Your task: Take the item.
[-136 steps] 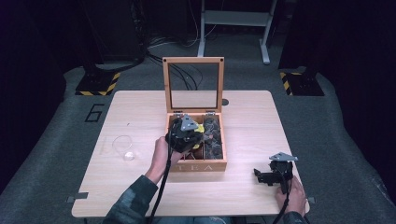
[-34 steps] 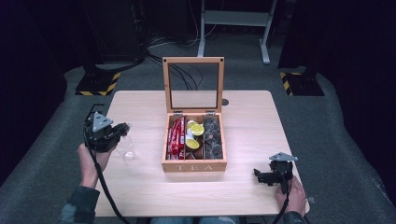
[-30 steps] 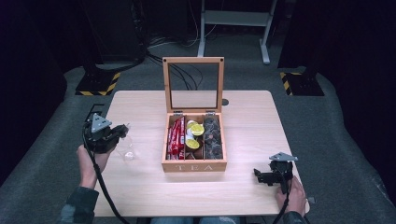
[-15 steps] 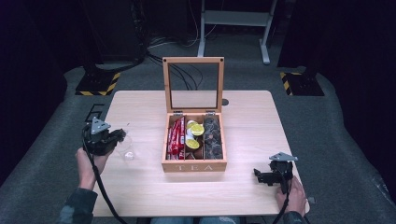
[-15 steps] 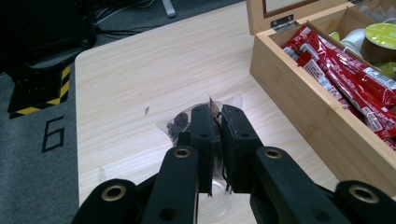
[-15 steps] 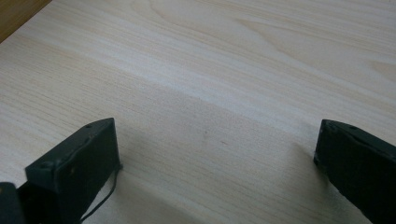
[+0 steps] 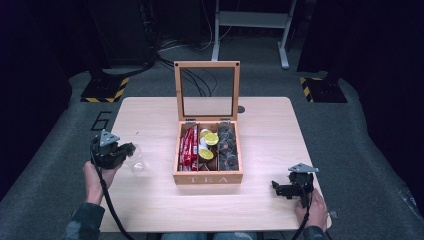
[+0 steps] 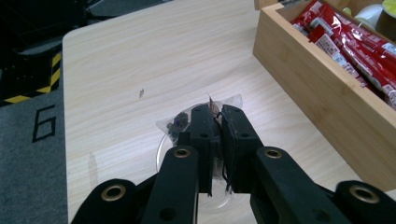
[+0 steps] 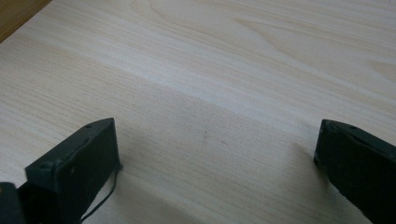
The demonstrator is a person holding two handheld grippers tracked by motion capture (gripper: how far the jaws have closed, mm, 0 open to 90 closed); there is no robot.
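Note:
My left gripper (image 7: 129, 149) is at the table's left side, shut on a small clear sachet (image 8: 180, 122) with dark contents. The sachet hangs just over a clear glass (image 7: 137, 163) that stands on the table; its rim (image 8: 159, 148) curves under the jaws in the left gripper view. The wooden tea box (image 7: 207, 177) sits mid-table with its glass lid (image 7: 206, 64) upright. It holds red packets (image 7: 188, 147), yellow-topped pods (image 7: 210, 140) and dark sachets (image 7: 227, 145). My right gripper (image 7: 280, 190) rests near the front right corner, open, over bare wood (image 9: 215, 158).
The box's side wall (image 8: 317, 88) lies close to the right of the left gripper. A dark floor mat marked with a 6 (image 7: 101, 120) surrounds the table. A metal stand (image 7: 250, 20) and cables lie behind it.
The left gripper, earlier at the tea box, has carried the sachet to the left and over the last second has sunk toward the glass. The right gripper has stayed put.

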